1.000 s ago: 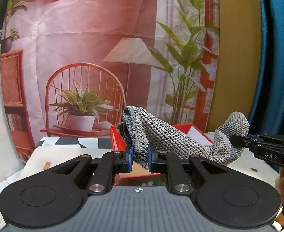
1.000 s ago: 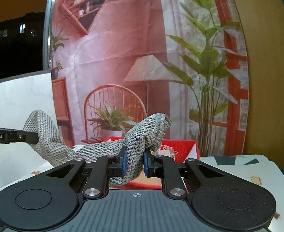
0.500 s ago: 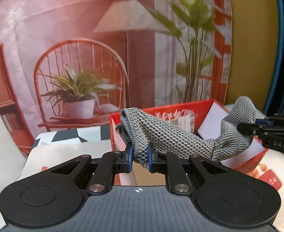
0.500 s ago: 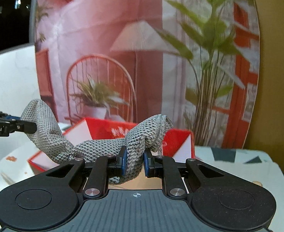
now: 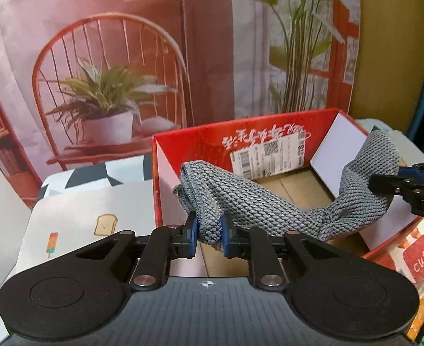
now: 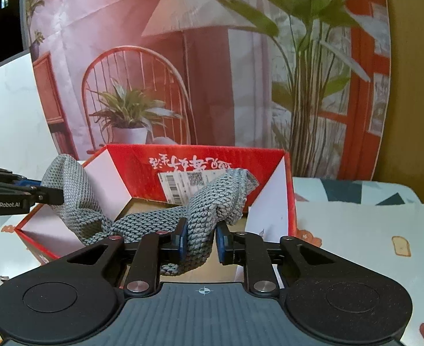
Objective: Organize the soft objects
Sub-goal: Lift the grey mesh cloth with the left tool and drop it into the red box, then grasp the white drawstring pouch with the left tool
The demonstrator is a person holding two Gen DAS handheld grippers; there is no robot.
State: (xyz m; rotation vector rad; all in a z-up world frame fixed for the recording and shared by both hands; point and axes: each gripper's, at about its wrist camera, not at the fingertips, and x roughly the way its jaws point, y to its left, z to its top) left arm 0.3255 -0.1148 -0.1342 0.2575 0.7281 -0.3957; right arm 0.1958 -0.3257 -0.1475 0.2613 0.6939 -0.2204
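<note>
Now the grey cloth [image 5: 258, 201] is hung over the red box [image 5: 240, 132] — both claws, left gripper [image 5: 208, 235] and right gripper [image 6: 199, 238], are easing apart around it. If one end is freed first, the cloth could be draped over the rim — not dropped inside.

The knitted cloth [image 5: 258, 201] was grey; the box [image 5: 269, 128] red outside, white-flapped; the tablecloth [image 5: 96, 201] pale with toast prints.
</note>
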